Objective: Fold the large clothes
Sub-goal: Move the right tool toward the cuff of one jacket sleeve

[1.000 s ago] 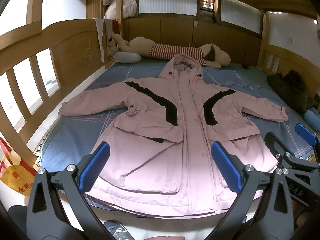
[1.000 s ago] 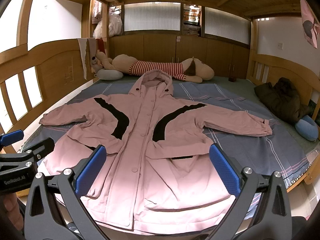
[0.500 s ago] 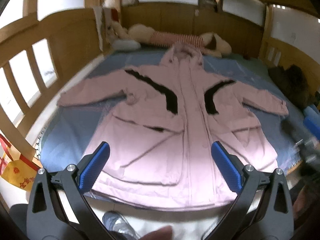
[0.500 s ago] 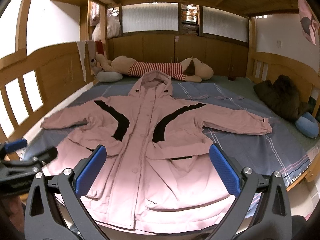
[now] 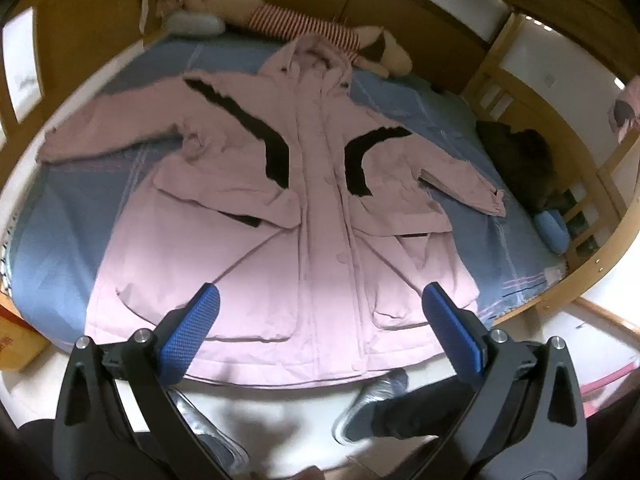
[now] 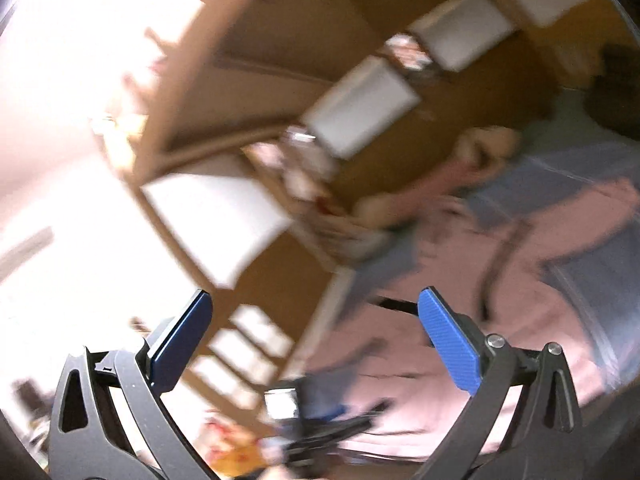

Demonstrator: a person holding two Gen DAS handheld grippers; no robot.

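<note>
- We hold the left gripper point(image 5: 316, 328) above the foot of the bed, its jaws spread wide with nothing between the 2 blue pads point(image 5: 188, 332).
- We hold the right gripper point(image 6: 314, 332) equally wide apart and empty (its view is tilted and heavily blurred).
- Below the left gripper, the pink coat point(image 5: 280, 216) lies face up and flat on the blue bedsheet point(image 5: 60, 232), hood toward the headboard, both sleeves spread outward, hem at the near mattress edge.
- 2 black panels point(image 5: 256, 132) curve across the chest of the coat.
- A striped plush toy point(image 5: 304, 28) lies along the headboard, just beyond the hood.
- A dark garment point(image 5: 520, 160) is piled at the right edge of the bed, well apart from the coat.
- A shoe point(image 5: 372, 404) rests on the floor below the hem.
- In the right wrist view, the coat point(image 6: 540, 280) appears at the right as a pink smear.
</note>
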